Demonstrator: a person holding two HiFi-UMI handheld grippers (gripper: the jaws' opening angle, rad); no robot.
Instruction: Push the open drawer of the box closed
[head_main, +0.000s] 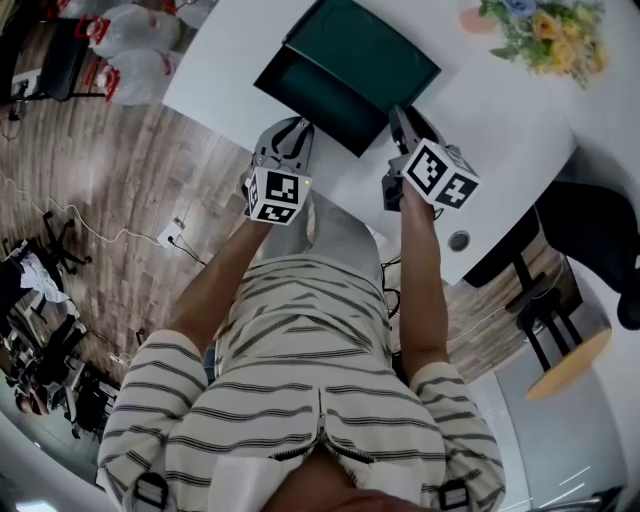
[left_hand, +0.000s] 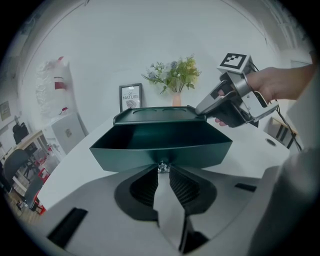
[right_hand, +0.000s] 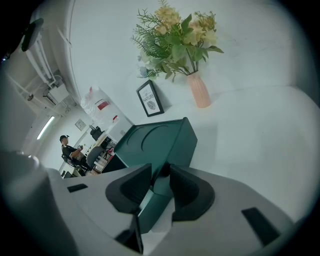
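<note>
Head view: the open drawer (head_main: 298, 84) juts toward eight o'clock from the box (head_main: 365, 55) on the surface (head_main: 225, 60). Your left gripper (left_hand: 163, 174), fingers slightly parted and empty, sits at its front, likely to push. Your right gripper (right_hand: 161, 175), fingers parted, straddles the box's corner unclamped, likely steadying it.

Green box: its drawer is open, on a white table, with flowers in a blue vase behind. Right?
No: the vase is pink, not blue, as the right gripper view shows. The green box, open drawer, white table and flowers are as said.
</note>
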